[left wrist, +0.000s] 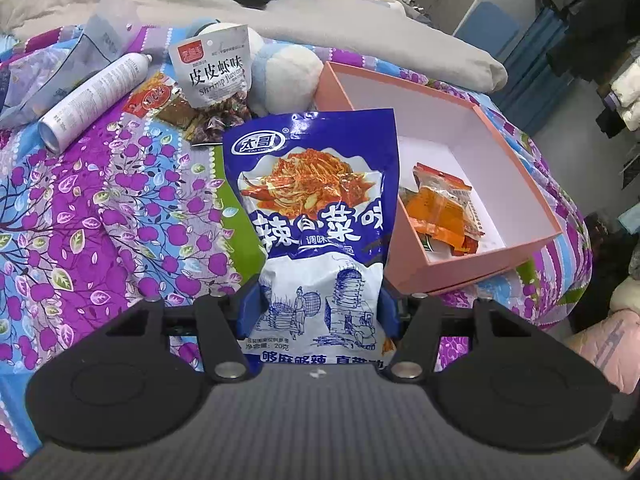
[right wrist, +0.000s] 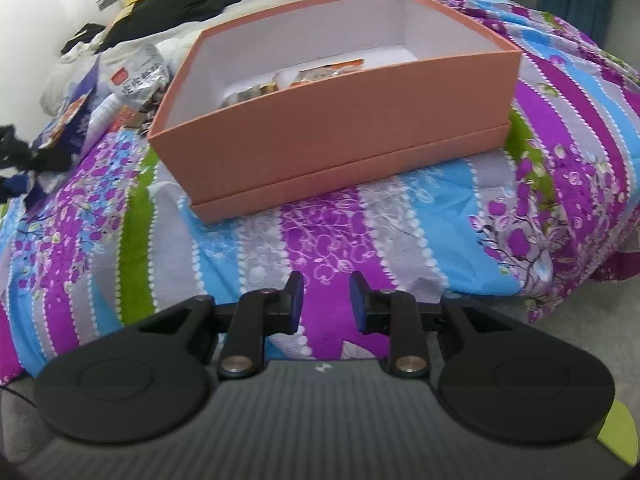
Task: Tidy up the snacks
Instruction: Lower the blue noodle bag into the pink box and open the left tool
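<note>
Snacks: one blue spicy-cabbage packet clamped upright in the left gripper, at nine o'clock of one pink box holding several orange packets; right gripper empty, jaws narrowly apart.

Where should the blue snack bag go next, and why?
Probably swing the left gripper right and over the pink box. It already holds the blue snack bag, and the open box beside it has orange snack packets inside.

Both wrist cams look down, sharing box.
</note>
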Demonstrator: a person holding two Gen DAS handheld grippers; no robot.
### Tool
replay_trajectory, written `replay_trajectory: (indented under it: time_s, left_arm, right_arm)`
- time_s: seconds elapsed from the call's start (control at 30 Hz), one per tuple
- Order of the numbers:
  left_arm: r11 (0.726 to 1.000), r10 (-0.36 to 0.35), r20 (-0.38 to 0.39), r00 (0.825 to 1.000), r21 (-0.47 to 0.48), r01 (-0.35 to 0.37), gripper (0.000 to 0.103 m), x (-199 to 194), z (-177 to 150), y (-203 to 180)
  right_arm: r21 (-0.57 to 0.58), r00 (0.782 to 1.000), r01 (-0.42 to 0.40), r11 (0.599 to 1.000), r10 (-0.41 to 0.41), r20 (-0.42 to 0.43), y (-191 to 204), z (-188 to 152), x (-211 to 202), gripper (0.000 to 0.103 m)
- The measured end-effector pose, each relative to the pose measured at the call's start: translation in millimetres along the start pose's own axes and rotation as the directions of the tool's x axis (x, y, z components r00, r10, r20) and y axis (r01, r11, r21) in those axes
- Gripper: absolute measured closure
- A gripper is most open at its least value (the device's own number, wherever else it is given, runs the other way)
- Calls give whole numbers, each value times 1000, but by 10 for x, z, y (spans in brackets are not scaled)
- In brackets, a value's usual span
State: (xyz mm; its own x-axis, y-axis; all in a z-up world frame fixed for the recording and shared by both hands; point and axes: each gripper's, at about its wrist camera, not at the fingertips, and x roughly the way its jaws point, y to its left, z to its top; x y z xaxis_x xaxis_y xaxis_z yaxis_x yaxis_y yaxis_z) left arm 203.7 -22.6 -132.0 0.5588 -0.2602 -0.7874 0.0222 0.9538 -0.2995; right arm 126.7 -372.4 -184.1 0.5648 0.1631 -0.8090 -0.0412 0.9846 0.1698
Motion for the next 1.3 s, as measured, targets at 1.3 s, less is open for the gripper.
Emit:
replay_trajectory:
  time_s: [1.3]
  left_arm:
    - [990,-29,-24,999,138,32,22,928,950,-926]
  right_arm:
    - [-6,989,-38,999,39,139,150,1348,417,74]
